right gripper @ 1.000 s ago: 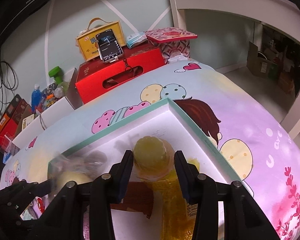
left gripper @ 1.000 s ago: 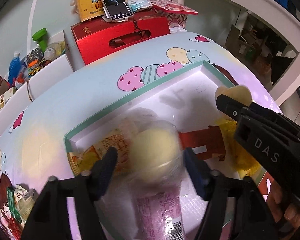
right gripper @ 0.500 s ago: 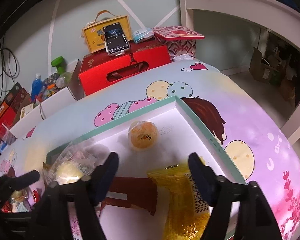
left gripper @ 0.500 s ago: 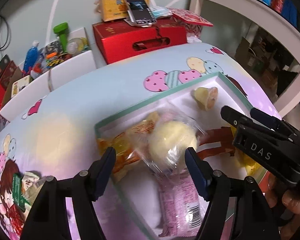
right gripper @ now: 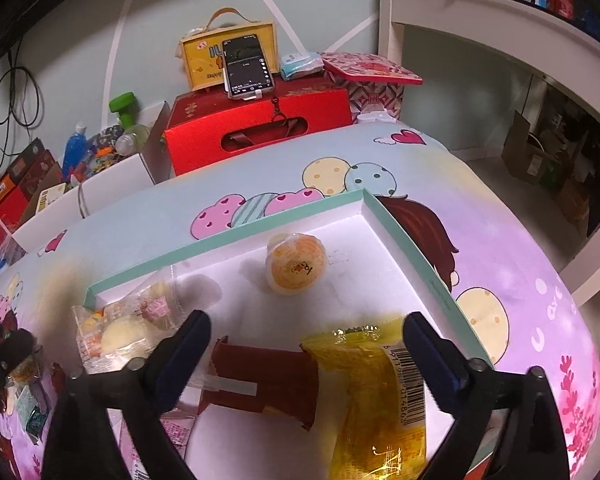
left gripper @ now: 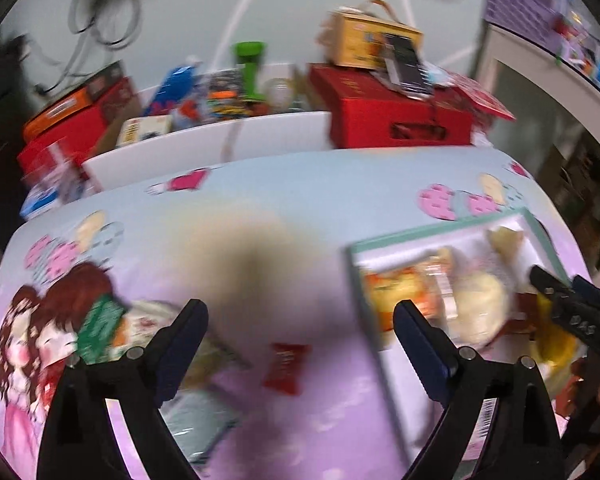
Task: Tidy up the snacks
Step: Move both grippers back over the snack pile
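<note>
Both snacks now lie released in the box (right gripper: 416, 256): jelly cup (right gripper: 296, 266) at 12 o'clock of the opening, empty right claw (right gripper: 306, 354). Left claw (left gripper: 300, 340), opening, empty, faces the red candy (left gripper: 286, 366): light, crinkly; pinch its middle.

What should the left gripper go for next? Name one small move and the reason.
Probably ease the left gripper down toward the red wrapped candy ahead of it. Its jaws are opening with nothing between them, that candy still lies on the tablecloth outside the white tray, and the jelly cup already sits inside.
</note>
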Tool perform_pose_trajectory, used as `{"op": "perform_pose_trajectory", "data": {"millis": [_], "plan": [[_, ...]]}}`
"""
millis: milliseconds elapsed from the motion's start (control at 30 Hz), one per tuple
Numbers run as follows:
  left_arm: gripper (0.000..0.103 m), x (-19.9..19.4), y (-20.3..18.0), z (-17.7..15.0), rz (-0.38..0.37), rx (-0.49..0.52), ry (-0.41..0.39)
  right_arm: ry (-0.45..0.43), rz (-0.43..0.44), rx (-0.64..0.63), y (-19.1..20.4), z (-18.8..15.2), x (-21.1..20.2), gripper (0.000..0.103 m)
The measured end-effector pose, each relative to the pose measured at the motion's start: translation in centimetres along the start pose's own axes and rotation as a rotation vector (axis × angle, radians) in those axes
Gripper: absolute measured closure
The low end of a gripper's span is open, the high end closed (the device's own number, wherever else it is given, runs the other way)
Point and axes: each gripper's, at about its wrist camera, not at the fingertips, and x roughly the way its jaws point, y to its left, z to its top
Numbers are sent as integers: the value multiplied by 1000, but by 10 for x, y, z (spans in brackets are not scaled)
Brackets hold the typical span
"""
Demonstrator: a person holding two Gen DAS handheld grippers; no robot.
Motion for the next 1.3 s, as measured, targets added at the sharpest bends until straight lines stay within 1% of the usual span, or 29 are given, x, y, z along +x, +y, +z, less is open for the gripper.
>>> {"op": "perform_pose_trajectory", "data": {"millis": [67, 200, 300, 400, 567, 767, 900, 1067, 1300], "plan": [[9, -4, 19, -5, 39, -33, -12, -16, -3, -10, 2, 1, -3, 0], [9, -17, 46, -12, 115, -57, -55, -33, 13, -27, 8, 2, -7, 0], [9, -31, 64, -20, 147, -70, -100, -42, 22, -42, 14, 2, -11, 0], [9, -40, 78, -25, 176, -82, -113, -54, 41, -52, 23, 4, -18, 0], [9, -56, 103, -37, 189, -136, -120, -70, 75, -72, 39, 5, -28, 0], [9, -71, 123, -48, 219, -156, -118, -85, 119, -99, 63, 5, -41, 0], [9, -83, 142, -57, 218, -201, -125, -95, 140, -126, 80, 3, -51, 0], [9, -92, 169, -68, 265, -258, -106, -93, 181, -151, 102, -1, -60, 0], [9, -100, 208, -84, 299, -362, -92, -72, 235, -200, 138, -14, -66, 0]]}}
